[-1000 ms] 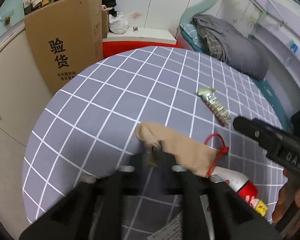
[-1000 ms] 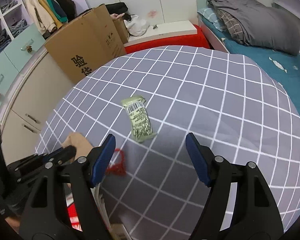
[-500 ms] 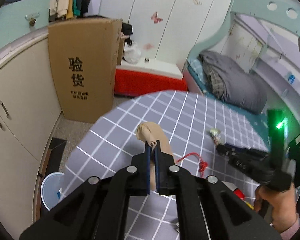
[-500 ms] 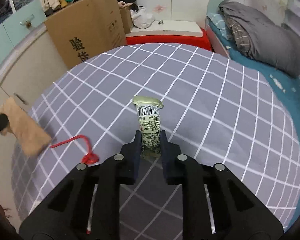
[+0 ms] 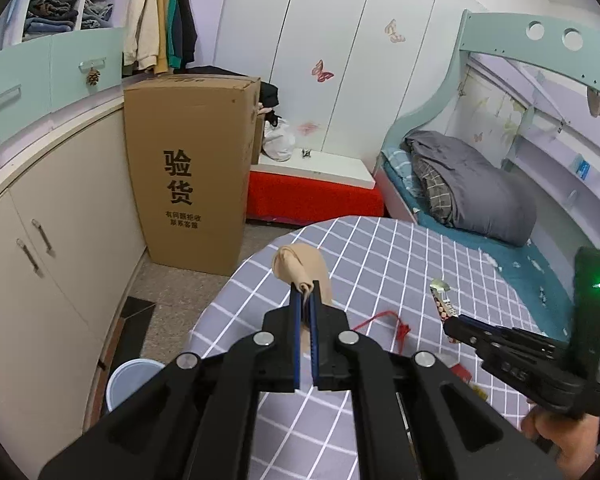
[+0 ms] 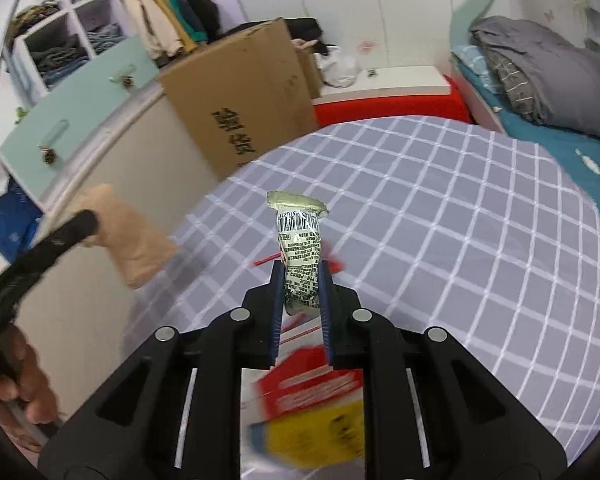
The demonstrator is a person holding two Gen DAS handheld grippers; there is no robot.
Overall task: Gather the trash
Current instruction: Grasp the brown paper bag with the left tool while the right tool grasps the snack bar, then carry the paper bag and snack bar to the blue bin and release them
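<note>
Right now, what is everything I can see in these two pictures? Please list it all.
beige cloth: one, beige, in the left gripper
snack wrapper: one, green-white, in the right gripper
red string: one, on the tablecloth
red-yellow packet: one, blurred, near table edge
checked tablecloth: one, grey-white
cardboard box: one, brown, on the floor
bucket: one, pale, on the floor
left gripper: black, shut on cloth
right gripper: black, clamping wrapper
</note>
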